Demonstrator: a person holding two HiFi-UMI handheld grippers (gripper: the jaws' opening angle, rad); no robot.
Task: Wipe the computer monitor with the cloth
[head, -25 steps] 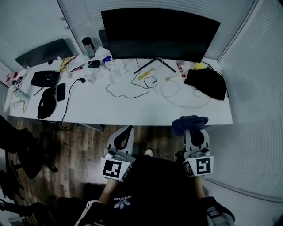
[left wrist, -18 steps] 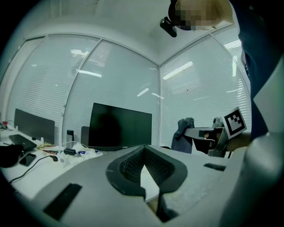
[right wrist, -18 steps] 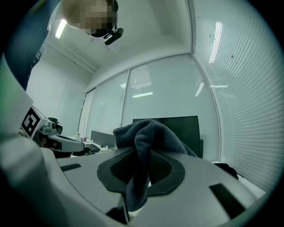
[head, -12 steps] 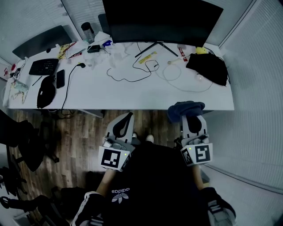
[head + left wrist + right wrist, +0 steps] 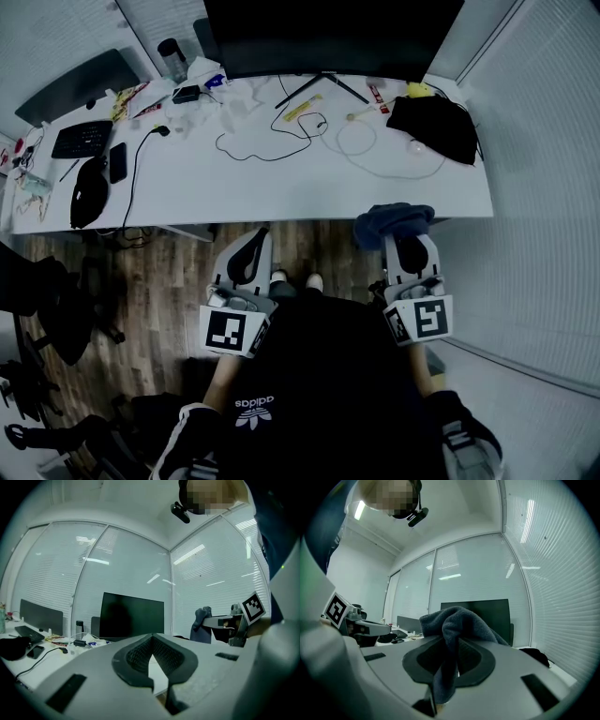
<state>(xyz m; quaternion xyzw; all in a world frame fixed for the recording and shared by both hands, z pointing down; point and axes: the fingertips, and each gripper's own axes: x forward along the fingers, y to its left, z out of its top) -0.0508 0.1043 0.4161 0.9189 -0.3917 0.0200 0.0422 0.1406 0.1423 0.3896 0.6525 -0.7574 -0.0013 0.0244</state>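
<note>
Low in the frame, the right claw [image 5: 410,248] pinches a bunched, dark blue cloth [image 5: 394,223] by the near edge of the surface [image 5: 281,197]. The left claw [image 5: 246,261] is pressed together, empty. On the reach across, loose folds could snag the cables [image 5: 281,145] before touching the dark monitor [image 5: 328,37] at the top.

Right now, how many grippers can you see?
2. The left gripper is over the floor, shut and empty; the right gripper, beside it, is shut on the blue cloth.
</note>
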